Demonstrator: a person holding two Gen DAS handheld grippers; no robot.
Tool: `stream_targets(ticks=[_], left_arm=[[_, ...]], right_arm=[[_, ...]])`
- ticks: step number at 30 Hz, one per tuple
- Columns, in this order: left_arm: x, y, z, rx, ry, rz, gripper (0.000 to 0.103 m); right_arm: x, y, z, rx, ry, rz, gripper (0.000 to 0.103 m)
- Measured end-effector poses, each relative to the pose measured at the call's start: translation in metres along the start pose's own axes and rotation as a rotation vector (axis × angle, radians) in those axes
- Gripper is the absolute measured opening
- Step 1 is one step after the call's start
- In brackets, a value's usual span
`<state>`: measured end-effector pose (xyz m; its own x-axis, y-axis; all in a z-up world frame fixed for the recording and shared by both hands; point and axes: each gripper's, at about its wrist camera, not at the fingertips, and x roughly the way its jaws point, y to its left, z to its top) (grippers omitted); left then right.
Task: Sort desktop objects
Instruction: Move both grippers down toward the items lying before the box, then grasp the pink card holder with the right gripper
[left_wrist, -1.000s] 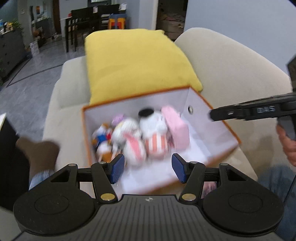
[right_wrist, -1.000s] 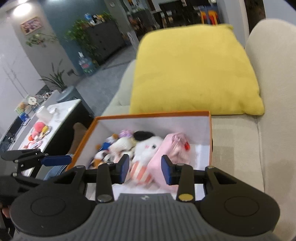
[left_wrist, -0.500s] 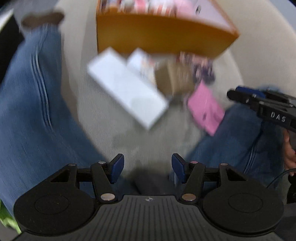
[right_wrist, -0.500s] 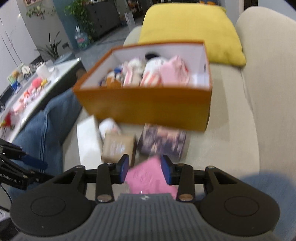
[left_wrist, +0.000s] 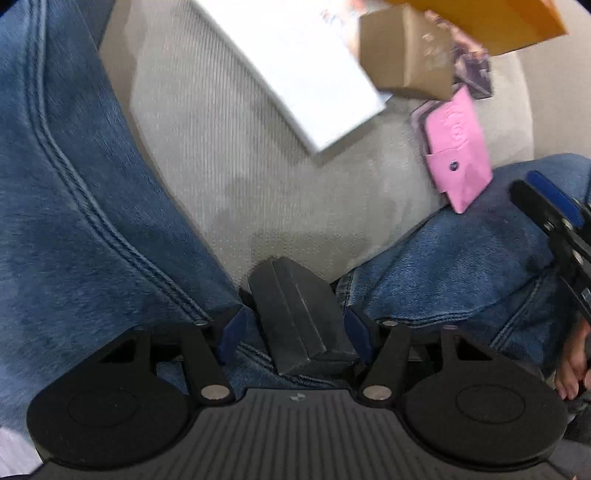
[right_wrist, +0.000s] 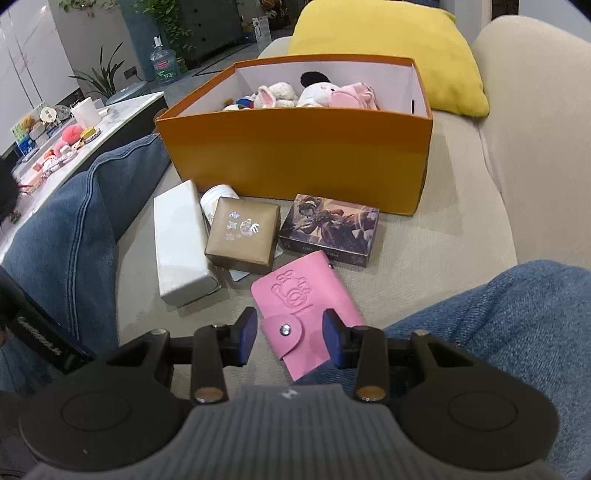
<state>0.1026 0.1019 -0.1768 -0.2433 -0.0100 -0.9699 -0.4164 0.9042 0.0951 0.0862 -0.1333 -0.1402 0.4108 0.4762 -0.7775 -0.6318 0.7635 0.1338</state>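
An orange box (right_wrist: 295, 155) holding several plush toys (right_wrist: 314, 94) stands on the beige sofa. In front of it lie a white box (right_wrist: 181, 240), a gold-brown box (right_wrist: 242, 236), a dark picture box (right_wrist: 328, 230) and a pink card wallet (right_wrist: 306, 306). My right gripper (right_wrist: 289, 332) is open, its blue pads either side of the wallet's snap end. My left gripper (left_wrist: 293, 332) is open, its pads either side of a black box (left_wrist: 295, 314) lying between the person's denim legs. The pink wallet (left_wrist: 458, 147) and gold-brown box (left_wrist: 406, 51) also show in the left wrist view.
The person's jeans-clad legs (right_wrist: 74, 229) flank the objects on both sides. A yellow cushion (right_wrist: 384, 48) lies behind the orange box. A white low table (right_wrist: 92, 122) with small items stands at left. A white cup (right_wrist: 219, 197) lies by the gold-brown box.
Both grippers have tilted down from the orange box toward the sofa seat. The left one has come down around the black box; the right has closed in on the pink wallet.
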Motion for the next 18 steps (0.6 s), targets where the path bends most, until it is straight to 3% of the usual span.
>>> stream_targets(ticks=[9,11,15,18], left_arm=[[0.022,-0.016,0.006,0.022,0.137,0.032,0.07],[0.024,-0.018,0.006,0.03,0.147,0.041,0.061],[0.02,-0.02,-0.002,0.035,0.108,0.035,0.052],[0.009,-0.018,-0.009,0.025,0.047,0.0,0.046]], right_arm=[[-0.004,0.001,-0.003,-0.026,-0.022,-0.012,0.041],[-0.003,0.002,-0.003,-0.037,-0.021,-0.023,0.041],[0.002,0.009,-0.004,-0.097,-0.004,-0.063,0.042],[0.012,0.014,-0.004,-0.138,0.031,-0.079,0.048]])
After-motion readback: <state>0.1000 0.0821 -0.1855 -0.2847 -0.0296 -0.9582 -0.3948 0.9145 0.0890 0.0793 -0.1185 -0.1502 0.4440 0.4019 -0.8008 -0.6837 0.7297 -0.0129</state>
